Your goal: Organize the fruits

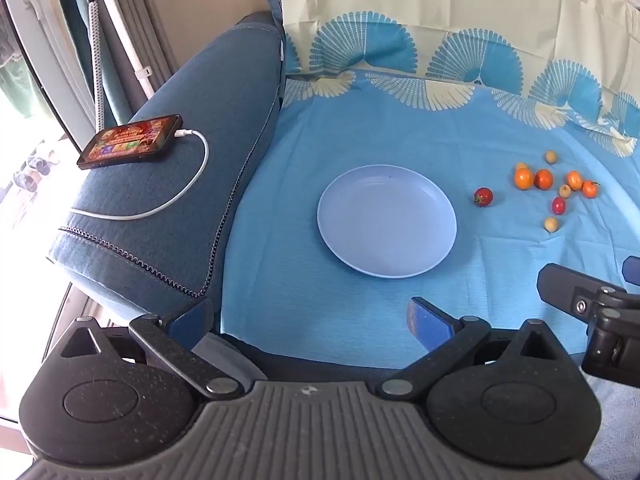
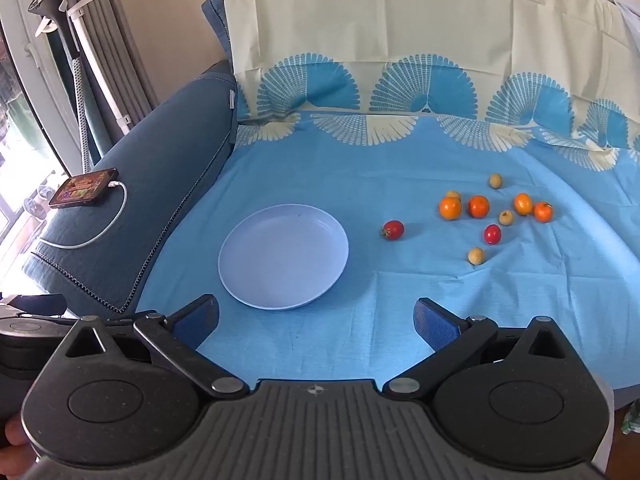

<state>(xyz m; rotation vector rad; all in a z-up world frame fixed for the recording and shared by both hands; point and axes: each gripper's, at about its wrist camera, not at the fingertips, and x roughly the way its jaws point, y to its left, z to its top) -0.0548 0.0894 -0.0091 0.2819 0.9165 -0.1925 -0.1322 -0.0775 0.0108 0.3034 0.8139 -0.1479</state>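
Cherry tomatoes (image 2: 393, 229) & small oranges (image 2: 450, 207) lie loose on blue cloth (image 2: 360, 332), right of empty plate (image 2: 256, 280). Likely light, round, soft-skinned, prone to roll: pinch gently across middle. Left gripper (image 1: 312, 316) & right gripper (image 2: 316, 322) both spread wide, holding nothing.

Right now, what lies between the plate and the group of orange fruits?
One red cherry tomato lies alone on the blue cloth between the plate and the orange fruits; both views show it.

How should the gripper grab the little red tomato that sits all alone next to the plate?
Grip the red tomato across its round middle, coming down from above with the open right gripper. It lies on its side, green stem toward the plate, with bare cloth all around, so fingers fit on either side. Squeeze gently; it looks soft.
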